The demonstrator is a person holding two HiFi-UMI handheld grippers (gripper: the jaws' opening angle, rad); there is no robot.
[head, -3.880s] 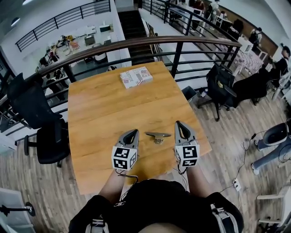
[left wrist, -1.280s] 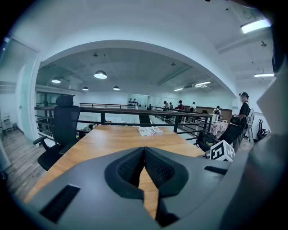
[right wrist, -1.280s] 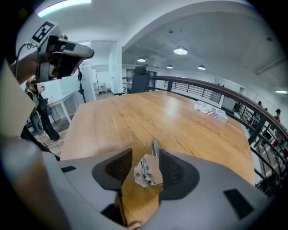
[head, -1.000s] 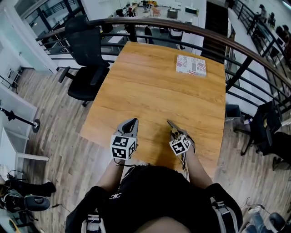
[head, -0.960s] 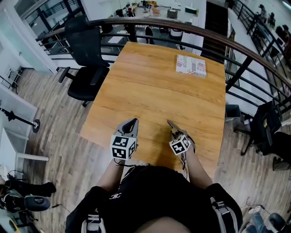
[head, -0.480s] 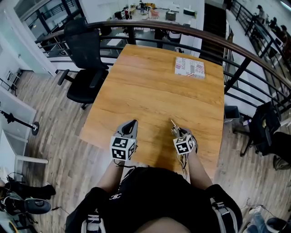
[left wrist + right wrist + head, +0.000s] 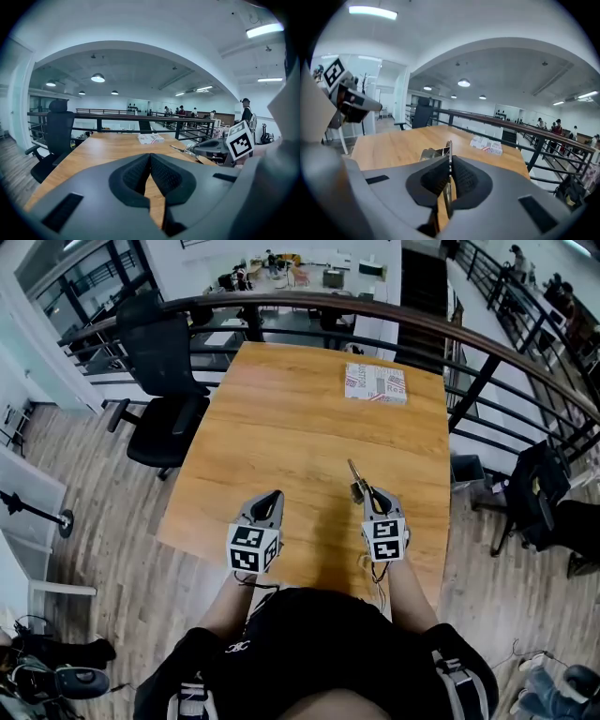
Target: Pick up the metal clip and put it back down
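The metal clip (image 7: 356, 480) sticks out ahead of my right gripper (image 7: 372, 494), whose jaws are shut on it. In the right gripper view the clip's thin handle (image 7: 449, 161) is pinched edge-on between the pads, and its silver body (image 7: 432, 153) shows to the left of them, above the wooden table (image 7: 393, 145). The left gripper view shows the clip (image 7: 180, 149) held just off the tabletop by the right gripper (image 7: 199, 148). My left gripper (image 7: 272, 496) rests near the table's front edge, to the clip's left. It is shut with nothing between its pads (image 7: 150, 159).
A flat printed box (image 7: 375, 383) lies at the far right of the table (image 7: 281, 427). A dark railing (image 7: 375, 307) runs behind the table. A black office chair (image 7: 164, 362) stands at the left side, and people are in the background beyond the railing.
My right gripper has turned from a tilt to straight and moved forward a little. The clip now points away from its tips. The left gripper has stayed put.
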